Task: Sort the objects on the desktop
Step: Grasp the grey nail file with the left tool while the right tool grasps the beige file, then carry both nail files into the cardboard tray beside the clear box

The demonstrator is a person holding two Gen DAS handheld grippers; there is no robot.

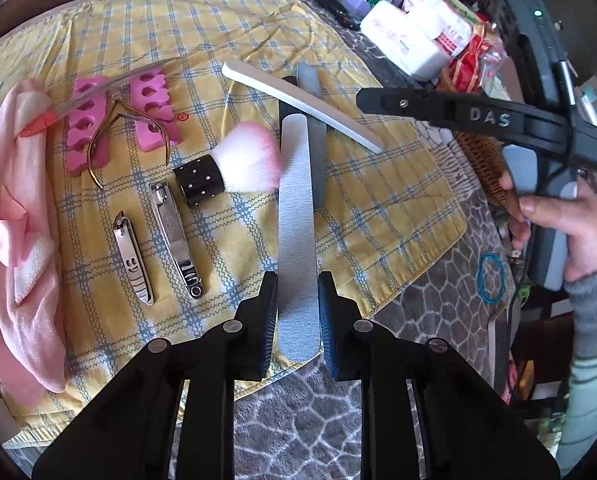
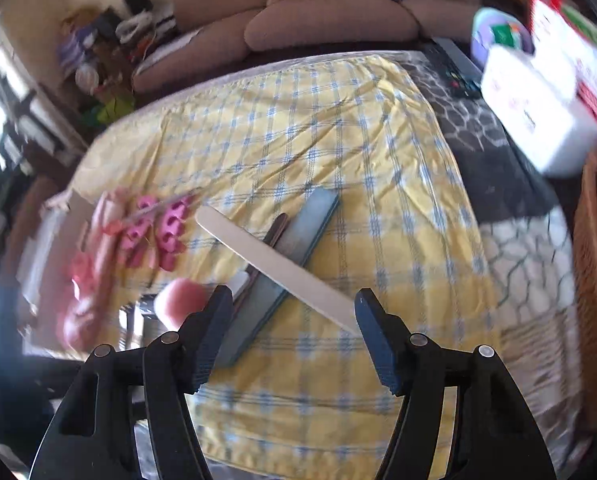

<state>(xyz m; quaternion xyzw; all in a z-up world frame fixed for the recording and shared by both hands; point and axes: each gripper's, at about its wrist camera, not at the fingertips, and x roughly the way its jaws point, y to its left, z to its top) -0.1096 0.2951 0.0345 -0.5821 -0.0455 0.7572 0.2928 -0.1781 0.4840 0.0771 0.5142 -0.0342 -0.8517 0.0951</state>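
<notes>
Straddling the long grey emery nail file, the left tool stands narrowly parted, pads just clear of its edges. Sorting looks partly done, I judge: two steel clippers lie paired, while a white file still crosses others beyond. The right tool hangs wide, empty. The yellow checked cloth ends near; clutter crowds the desk's far right.

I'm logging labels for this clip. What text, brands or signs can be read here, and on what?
"DAS": raised letters on the right gripper finger.
Smiley face, no words: small nail clipper.
Pink print on the white packs: too small to read.
Right wrist view: all print is blurred.
</notes>
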